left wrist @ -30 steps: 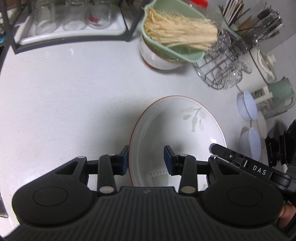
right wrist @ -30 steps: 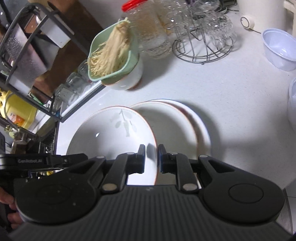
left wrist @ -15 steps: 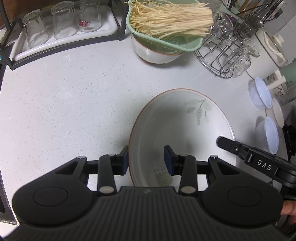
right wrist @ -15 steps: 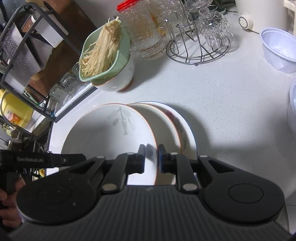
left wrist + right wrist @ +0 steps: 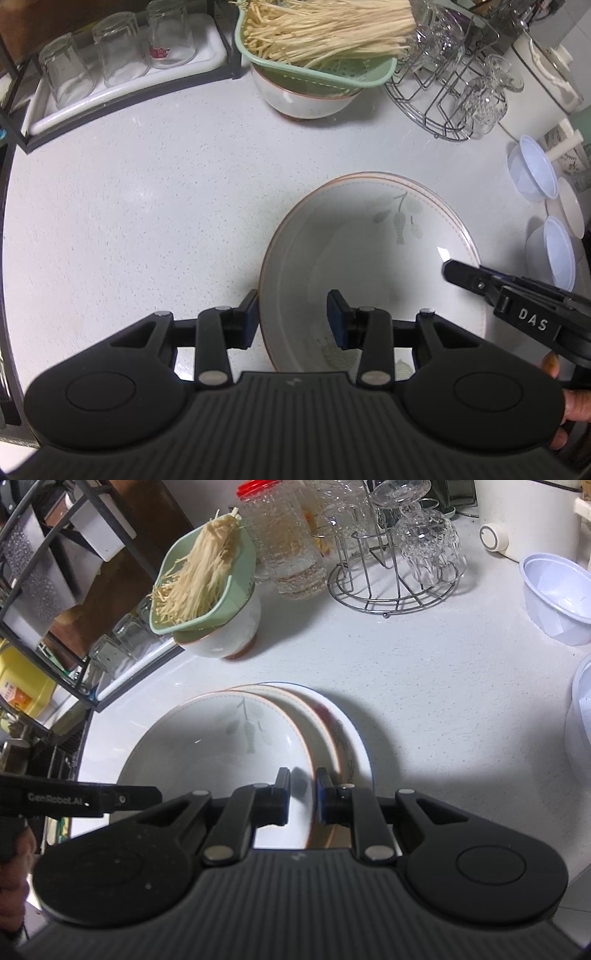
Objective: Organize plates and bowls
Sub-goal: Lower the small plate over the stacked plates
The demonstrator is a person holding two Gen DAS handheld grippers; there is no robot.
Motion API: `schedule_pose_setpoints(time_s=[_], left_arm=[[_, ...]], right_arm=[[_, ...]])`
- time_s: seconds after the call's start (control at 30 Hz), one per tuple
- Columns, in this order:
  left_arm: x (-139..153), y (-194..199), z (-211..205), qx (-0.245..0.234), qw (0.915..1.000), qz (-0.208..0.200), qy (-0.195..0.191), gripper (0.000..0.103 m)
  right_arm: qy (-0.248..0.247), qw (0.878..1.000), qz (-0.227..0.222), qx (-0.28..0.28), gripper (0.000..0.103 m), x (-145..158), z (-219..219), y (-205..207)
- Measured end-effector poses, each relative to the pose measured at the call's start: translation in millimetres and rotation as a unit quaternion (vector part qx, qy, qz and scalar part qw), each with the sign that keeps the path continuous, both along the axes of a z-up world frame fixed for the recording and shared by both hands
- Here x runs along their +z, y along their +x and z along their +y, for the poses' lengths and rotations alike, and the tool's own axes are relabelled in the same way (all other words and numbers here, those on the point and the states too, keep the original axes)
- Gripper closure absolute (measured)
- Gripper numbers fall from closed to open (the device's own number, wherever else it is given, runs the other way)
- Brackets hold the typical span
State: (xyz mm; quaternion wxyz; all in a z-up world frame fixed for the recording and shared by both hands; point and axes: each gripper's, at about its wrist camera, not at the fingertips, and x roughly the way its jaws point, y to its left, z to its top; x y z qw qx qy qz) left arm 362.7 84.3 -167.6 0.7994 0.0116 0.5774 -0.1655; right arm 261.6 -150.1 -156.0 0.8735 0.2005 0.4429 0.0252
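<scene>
A: Start big. What fills the counter (image 5: pixel 122 206)?

B: A wide pale bowl (image 5: pixel 362 258) with a thin brown rim and a grey leaf sprig painted inside. It is empty. It sits near the front of the white speckled counter, on top of two more dishes.

A: Can both cameras see those?

B: Only the right wrist view does: a brown-rimmed plate (image 5: pixel 295 716) under the bowl, and a blue-edged plate (image 5: pixel 354 742) with a reddish pattern under that, both peeking out on the right side. From the left wrist the bowl hides nearly all of the stack.

A: Other containers?

B: A green colander (image 5: pixel 332 77) piled with pale enoki mushrooms (image 5: pixel 325 29), resting in a white bowl (image 5: pixel 306 101) at the back. A wire rack (image 5: pixel 391 587) holds upturned cut glasses. A tray (image 5: pixel 122 92) on the black shelf holds three upturned tumblers (image 5: pixel 114 48). Small white plastic bowls (image 5: pixel 533 173), empty, stand at the right edge. A red-lidded glass jar (image 5: pixel 280 542) shows in the right view alone.

A: And the grippers?

B: The left gripper (image 5: pixel 291 317) straddles the bowl's near rim with its jaws spread wide, the outer pad at the wall, the inner one clear of it. The right gripper (image 5: pixel 302 794) has its jaws drawn close over the bowl's right rim, pinching it.
</scene>
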Motion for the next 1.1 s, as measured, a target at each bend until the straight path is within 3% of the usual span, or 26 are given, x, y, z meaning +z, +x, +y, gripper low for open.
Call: schedule_pose_setpoints(time_s=[0.3, 0.7, 0.97, 1.1], left_arm=[[2.4, 0.4, -6.9, -0.009, 0.9997, -0.008, 0.020, 0.059], [9.8, -16.5, 2.3, 0.015, 0.9998, -0.003, 0.015, 0.059], [8.0, -24.4, 8.4, 0.052, 0.9986, 0.005, -0.007, 0.059], [11.7, -30.9, 4.1, 0.043, 0.9991, -0.004, -0.004, 0.059]], right_arm=[[-0.008, 1.000, -0.016, -0.007, 0.086, 1.7, -0.6, -2.8], [0.025, 0.999, -0.026, -0.030, 0.086, 1.0, -9.3, -14.3], [0.016, 0.999, -0.027, -0.025, 0.086, 7.1, -10.8, -18.3], [0.013, 0.999, -0.023, -0.021, 0.086, 7.8, -10.9, -17.4]])
